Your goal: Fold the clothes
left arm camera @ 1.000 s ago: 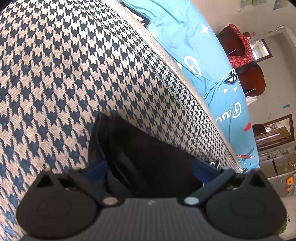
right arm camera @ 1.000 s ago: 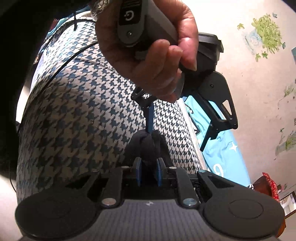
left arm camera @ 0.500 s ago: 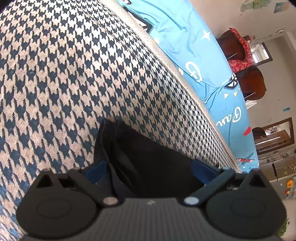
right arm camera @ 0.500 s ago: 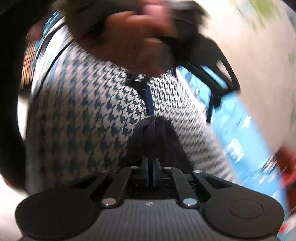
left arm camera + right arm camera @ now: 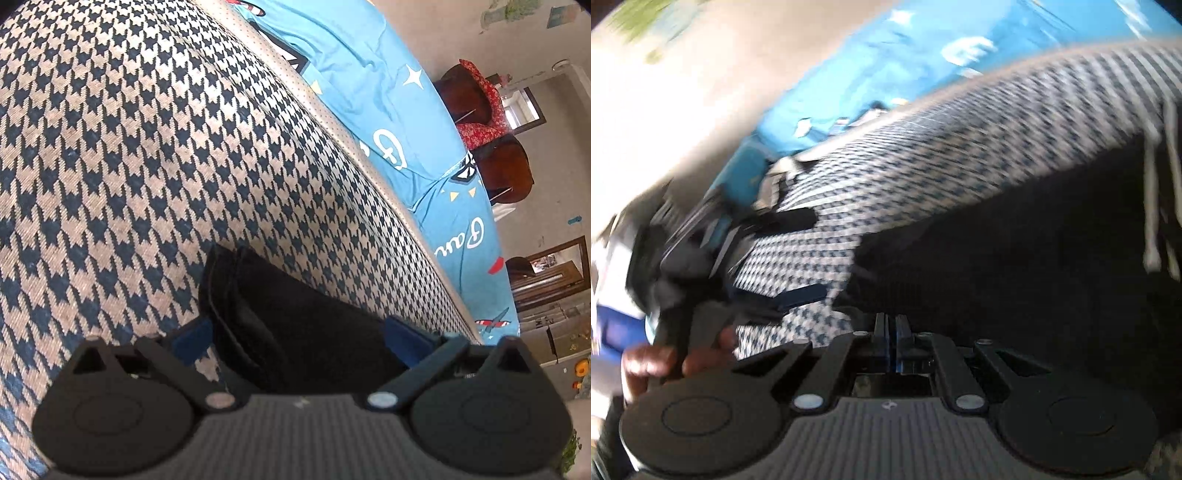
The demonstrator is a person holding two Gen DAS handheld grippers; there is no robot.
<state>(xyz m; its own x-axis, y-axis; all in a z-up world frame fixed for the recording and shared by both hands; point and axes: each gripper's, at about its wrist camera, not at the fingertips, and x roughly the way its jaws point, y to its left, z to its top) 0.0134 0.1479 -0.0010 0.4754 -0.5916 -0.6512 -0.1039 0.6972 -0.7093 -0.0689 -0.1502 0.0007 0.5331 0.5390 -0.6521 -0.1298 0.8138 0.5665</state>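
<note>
A black garment (image 5: 295, 314) lies bunched on a houndstooth-covered surface (image 5: 147, 147). My left gripper (image 5: 299, 341) stands wide open with the garment's folded end between its blue pads (image 5: 192, 339), which do not press on it. In the blurred right wrist view the black garment (image 5: 1015, 251) spreads out to the right, with white drawstrings (image 5: 1152, 221) hanging on it. My right gripper (image 5: 891, 325) is shut, its blue pads together on the garment's edge. A hand (image 5: 665, 362) holds the left gripper (image 5: 764, 254) at the left of that view.
A bright blue printed sheet (image 5: 369, 92) lies beyond the far edge of the houndstooth surface (image 5: 923, 147). Dark wooden chairs (image 5: 498, 166) with a red cushion (image 5: 480, 129) stand past it near a pale wall.
The right gripper's jaws closed onto the black fabric, then it rolled about a quarter turn and swung sideways with the cloth. The left gripper stayed put, open around the garment.
</note>
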